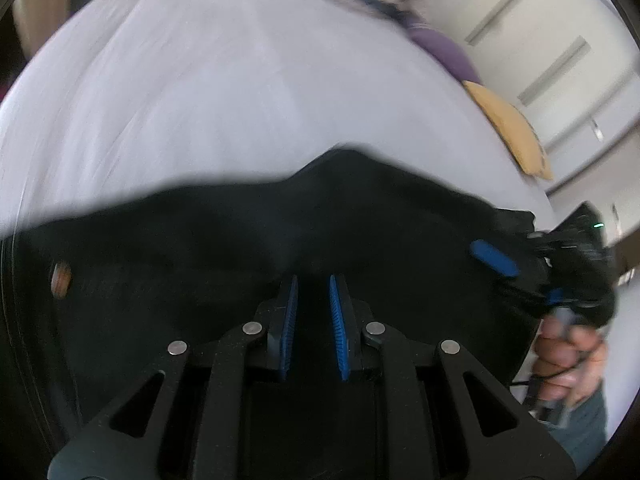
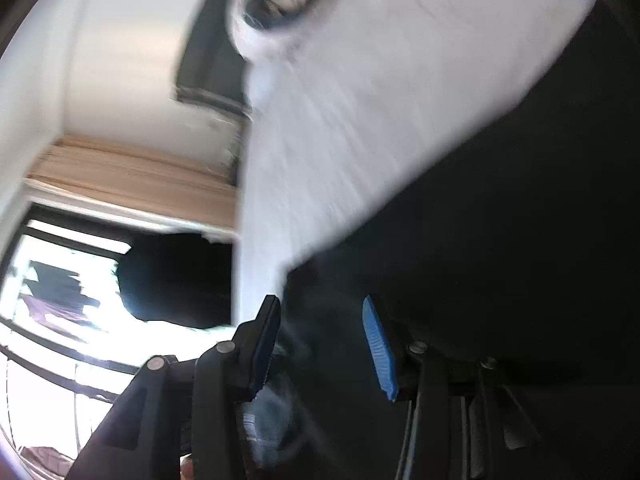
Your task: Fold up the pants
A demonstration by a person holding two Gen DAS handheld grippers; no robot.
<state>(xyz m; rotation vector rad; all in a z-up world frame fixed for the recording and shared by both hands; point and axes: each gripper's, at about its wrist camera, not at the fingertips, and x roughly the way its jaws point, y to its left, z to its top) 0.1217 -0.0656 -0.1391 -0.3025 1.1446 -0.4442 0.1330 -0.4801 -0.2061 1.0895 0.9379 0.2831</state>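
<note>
Pants (image 1: 280, 240): black cloth spread across the lower half of the left wrist view, on a white sheet; in the right wrist view they fill the right side and the lower middle.
Sheet (image 1: 240, 92): white, smooth, blurred by motion, filling the upper middle of the left wrist view.
Left gripper (image 1: 313, 284): bottom centre of its own view, blue pads close together with a narrow gap; dark cloth lies between and under them, and whether the pads pinch it I cannot tell.
Right gripper (image 2: 322, 316): jaws apart, at the bottom of its own view; black cloth shows in the gap, no pad pressing on it. In the left wrist view it appears at the right edge, beside the end of the pants.
Hand (image 1: 568, 360): lower right of the left wrist view, wrapped round the right gripper's handle.
Cushion (image 1: 508, 128): tan, at the sheet's edge, right of the left wrist view.
Purple cloth (image 1: 444, 52): upper right, above the cushion.
Window (image 2: 60, 300): bright, lower left of the right wrist view.
</note>
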